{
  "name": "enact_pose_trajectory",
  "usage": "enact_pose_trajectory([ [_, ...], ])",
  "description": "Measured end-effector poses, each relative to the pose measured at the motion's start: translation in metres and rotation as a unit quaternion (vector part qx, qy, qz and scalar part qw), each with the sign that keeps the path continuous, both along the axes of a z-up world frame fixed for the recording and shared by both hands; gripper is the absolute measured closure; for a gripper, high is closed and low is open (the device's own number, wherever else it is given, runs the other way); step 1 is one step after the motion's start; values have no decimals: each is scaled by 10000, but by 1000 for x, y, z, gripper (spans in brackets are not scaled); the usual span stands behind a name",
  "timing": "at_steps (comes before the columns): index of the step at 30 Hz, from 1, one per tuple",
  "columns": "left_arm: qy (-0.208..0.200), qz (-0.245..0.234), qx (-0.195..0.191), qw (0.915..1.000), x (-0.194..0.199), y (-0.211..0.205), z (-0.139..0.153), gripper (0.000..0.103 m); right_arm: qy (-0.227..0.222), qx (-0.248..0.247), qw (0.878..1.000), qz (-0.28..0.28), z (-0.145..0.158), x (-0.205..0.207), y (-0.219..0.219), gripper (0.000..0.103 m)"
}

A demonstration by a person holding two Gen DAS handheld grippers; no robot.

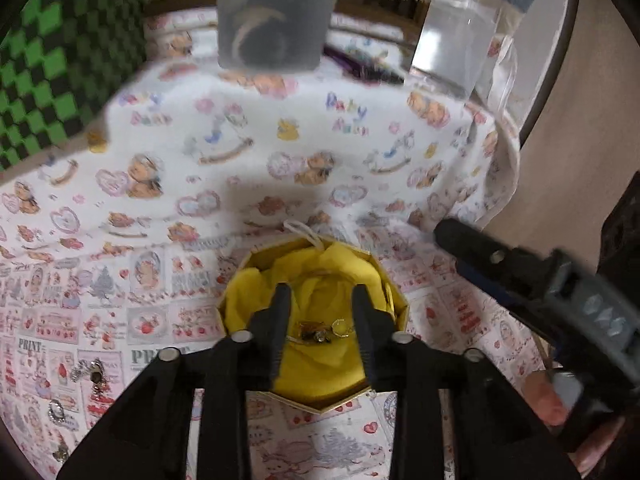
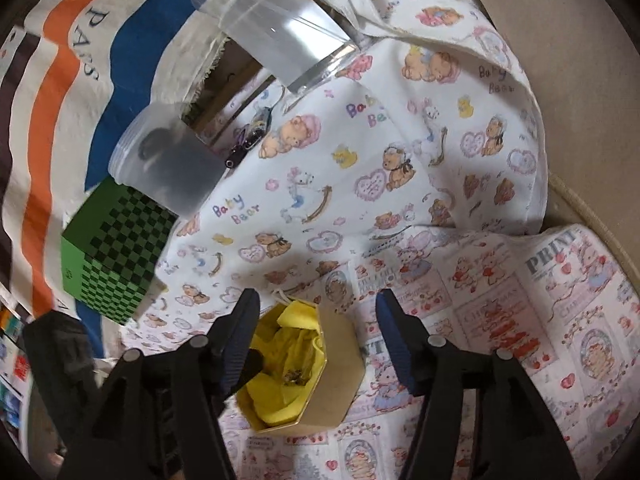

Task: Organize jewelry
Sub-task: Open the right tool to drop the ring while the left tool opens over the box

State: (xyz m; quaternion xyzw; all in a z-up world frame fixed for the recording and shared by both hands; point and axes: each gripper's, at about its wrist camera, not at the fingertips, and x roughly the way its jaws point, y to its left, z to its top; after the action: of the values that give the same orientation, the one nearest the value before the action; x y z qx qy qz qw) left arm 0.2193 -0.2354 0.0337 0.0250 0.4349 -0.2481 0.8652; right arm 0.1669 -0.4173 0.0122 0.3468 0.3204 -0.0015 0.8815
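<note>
A gold hexagonal box (image 1: 402,312) lined with yellow cloth sits on the printed tablecloth. A small heap of gold jewelry (image 1: 320,331) lies on the yellow lining. My left gripper (image 1: 322,294) is open, its fingers hanging over the box on either side of the jewelry. The box also shows in the right wrist view (image 2: 340,364), with the jewelry (image 2: 294,378) inside. My right gripper (image 2: 316,302) is open wide and empty, just behind and above the box. Loose silver jewelry (image 1: 90,374) lies on the cloth at the left.
A green checkered box (image 2: 116,264), a frosted plastic cup (image 2: 168,164) and a clear bottle (image 2: 280,32) stand at the back. Dark hair clips (image 2: 250,136) lie between cup and bottle. The table edge (image 1: 516,168) falls off at the right.
</note>
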Motion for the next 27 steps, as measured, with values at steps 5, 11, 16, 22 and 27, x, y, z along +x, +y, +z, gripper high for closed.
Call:
enact_pose_trajectory([
  [5,-434,220,57,9988,-6,18,23,57,24,-96,9999,102,1,1,7,43],
  [11,-935,542,299,9937,-19,42,36,32,-62,-333,9993,147,10,0,15,40],
  [16,-1298,766,598,9868,-35,62,42,21,-186,-465,9986,179,16,-5,23,38],
  [22,-1961,1060,515,9735,-59,98,66,5,-334,-712,9964,312,24,-8,41,33],
  [27,-2260,1297,484,9642,-72,127,79,3,-423,-931,9939,421,28,-10,55,28],
])
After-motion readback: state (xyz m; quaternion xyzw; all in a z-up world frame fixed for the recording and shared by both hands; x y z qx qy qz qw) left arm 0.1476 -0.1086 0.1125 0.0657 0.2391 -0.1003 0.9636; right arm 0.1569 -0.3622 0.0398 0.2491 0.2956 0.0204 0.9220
